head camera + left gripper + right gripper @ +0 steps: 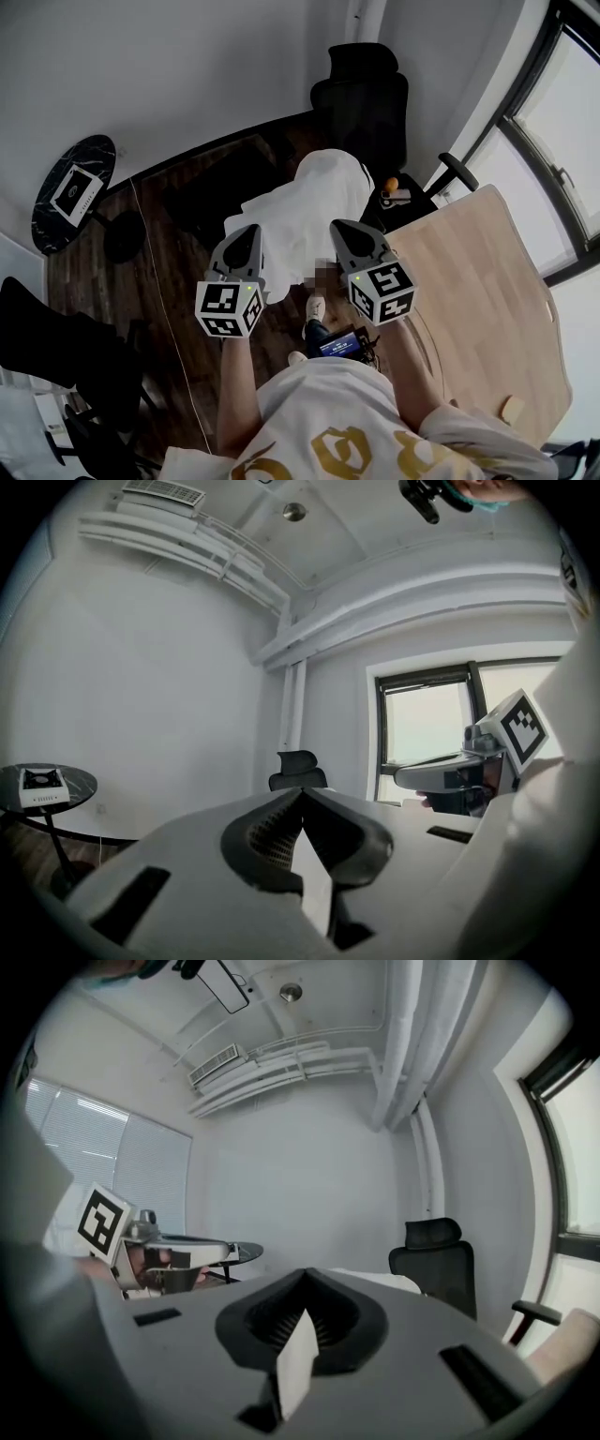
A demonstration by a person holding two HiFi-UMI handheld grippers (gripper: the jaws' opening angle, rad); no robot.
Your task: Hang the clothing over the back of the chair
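Note:
A white garment (302,211) hangs spread between my two grippers, held up in front of the person. My left gripper (246,236) is shut on its left part, and a sliver of white cloth (315,874) shows between the jaws in the left gripper view. My right gripper (345,231) is shut on its right part, with white cloth (298,1361) pinched between the jaws in the right gripper view. The black high-backed office chair (362,101) stands beyond the garment, near the wall. Both gripper views show the chair (298,769) (437,1265) ahead, some way off.
A light wooden table (487,300) fills the right side, by the window. A round black side table (67,180) carrying a white box (77,193) stands at far left. A small orange object (392,185) lies by the chair's armrest. The floor is dark wood.

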